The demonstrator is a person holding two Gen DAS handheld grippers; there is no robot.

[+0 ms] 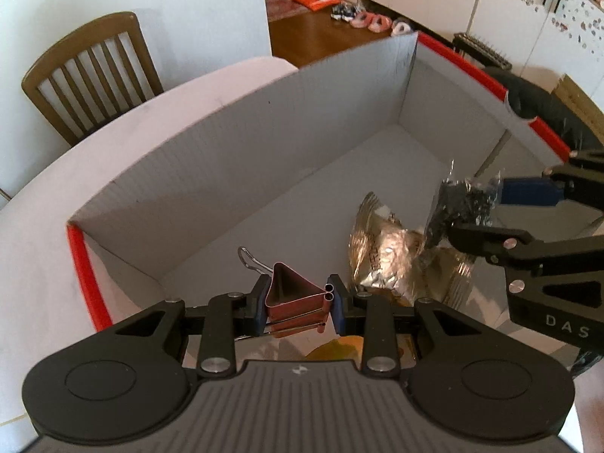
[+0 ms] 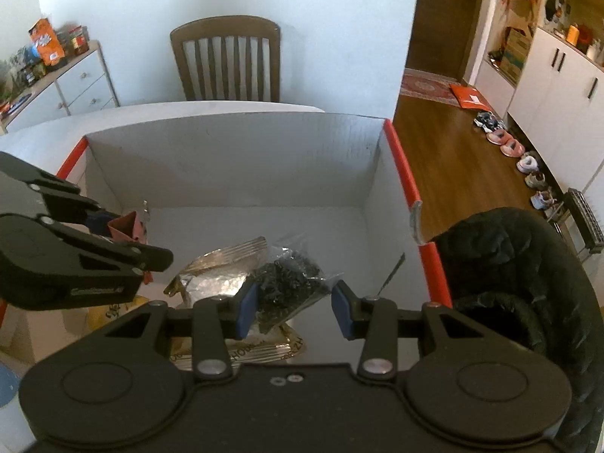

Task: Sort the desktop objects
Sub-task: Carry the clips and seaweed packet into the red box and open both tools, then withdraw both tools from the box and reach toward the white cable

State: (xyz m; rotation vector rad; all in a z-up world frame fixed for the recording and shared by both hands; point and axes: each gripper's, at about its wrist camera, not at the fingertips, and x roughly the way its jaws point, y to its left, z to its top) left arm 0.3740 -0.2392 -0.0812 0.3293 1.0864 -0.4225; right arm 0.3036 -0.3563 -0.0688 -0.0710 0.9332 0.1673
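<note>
Binder clip and bagged hardware poised over the sorting box

Both carried items hang above the open grey corrugated box with red-taped edges [image 1: 241, 158], which stands on the pale counter [image 1: 113, 132]. The left hand-held gripper [image 1: 300, 304] is clamped on a reddish-brown metal binder clip [image 1: 292, 296], its blue pads pressing the folded spring-steel body while one wire handle loops out to the left. The right hand-held gripper [image 2: 294, 307] holds a clear crinkly plastic bag of small black pieces [image 2: 288, 281]; the left pad presses the bag, while the right pad seems to touch only a thin corner of film.

Judging by this, the drop-off step is in hand. The next move likely calls for lowering each item clear of the walls, then releasing. Shiny gold-and-silver foil packets [image 1: 392, 260] already lie crumpled on the box floor, so a slick, uneven landing is possible.
</note>
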